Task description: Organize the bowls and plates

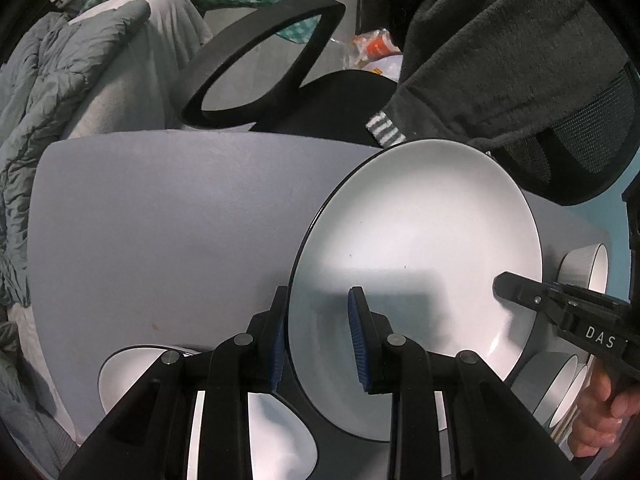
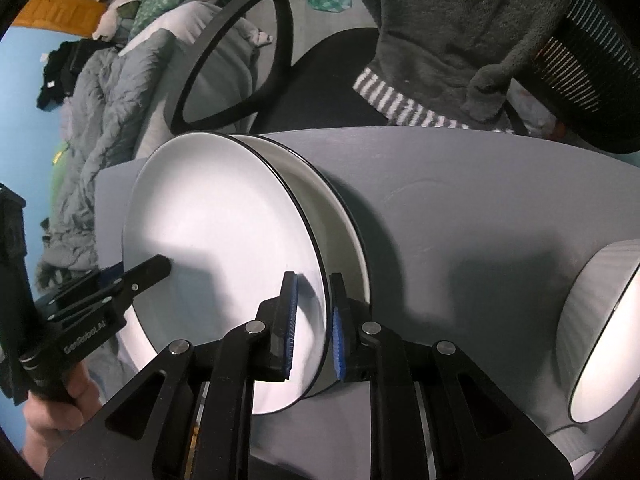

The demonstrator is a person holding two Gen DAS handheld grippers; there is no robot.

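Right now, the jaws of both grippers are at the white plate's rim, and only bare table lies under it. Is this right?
No: a second plate lies under the white plate, as the right wrist view shows. The rest holds.

plates: 2 | bowls: at least 3 | table: 1

Dim indoor light, strong fisheye bend in both views.

The white plate catches a soft bright patch near its middle, with a sharp glint low on its rim, and a blocky grey shadow lies across it. Broad soft shadows spread over the grey tabletop. Straight edges curve, corners go black, and the nearest black fingers look slightly soft.
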